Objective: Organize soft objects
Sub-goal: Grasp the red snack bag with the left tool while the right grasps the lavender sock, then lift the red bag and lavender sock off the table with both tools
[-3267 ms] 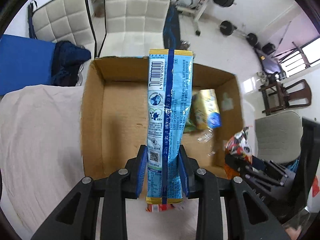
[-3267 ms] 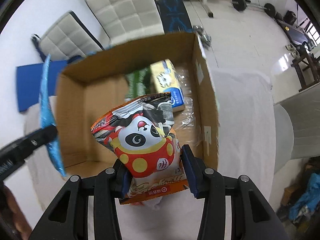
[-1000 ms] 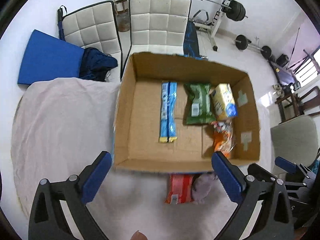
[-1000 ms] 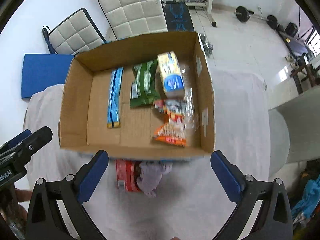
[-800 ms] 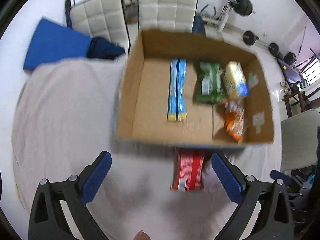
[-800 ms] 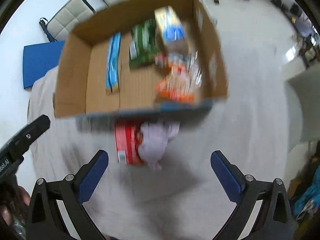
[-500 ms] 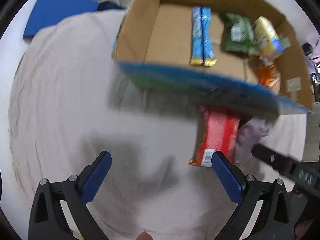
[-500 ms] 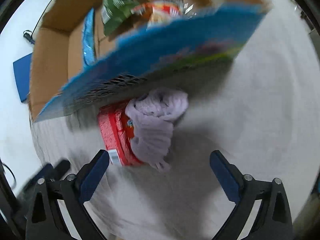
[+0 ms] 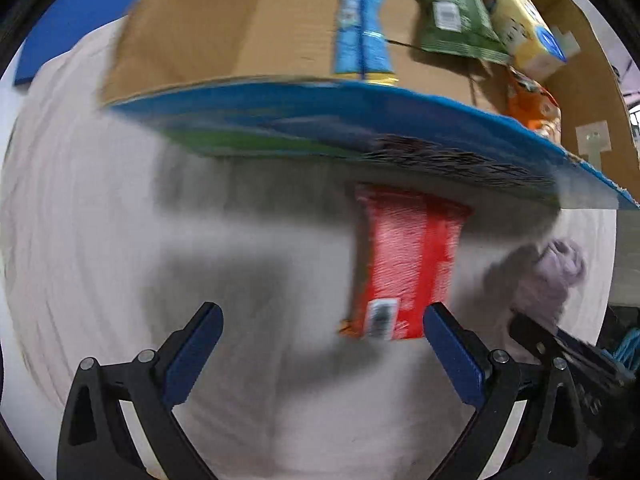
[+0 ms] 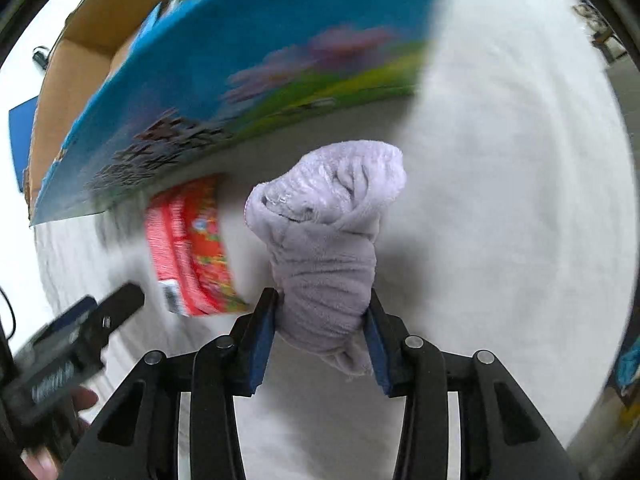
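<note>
right hand-held gripper [image 10: 320, 334] was clamped on the lilac rolled cloth [image 10: 326, 240], pads pinching its lower end while the rest of the roll lay on the white cover [image 10: 500, 200], just in front of the cardboard box [image 9: 192, 36]. left hand-held gripper [image 9: 320, 354] was spread wide and empty, hovering low over the red snack pack [image 9: 408, 272], which lay flat on the cover with its far end up against the box's printed front wall. the right pad sat close to the pack's near corner, the left one well off to the side.

to do it well: probably lift the cloth straight up so it doesn't unroll, clear the box rim, then let go inside on the bare cardboard left of the blue packet [image 9: 362, 24]. the left one likely needed to shift right and centre on the pack before closing across its narrow width.

hard to read: both views were motion-blurred, print on the box front unreadable. box interior cut off at the top in the left view and almost hidden in the right. couldn't tell if the cloth was one piece or several. green bag [image 9: 456, 20], yellow pack [image 9: 528, 40] and orange bag [image 9: 528, 100] only partly seen.
</note>
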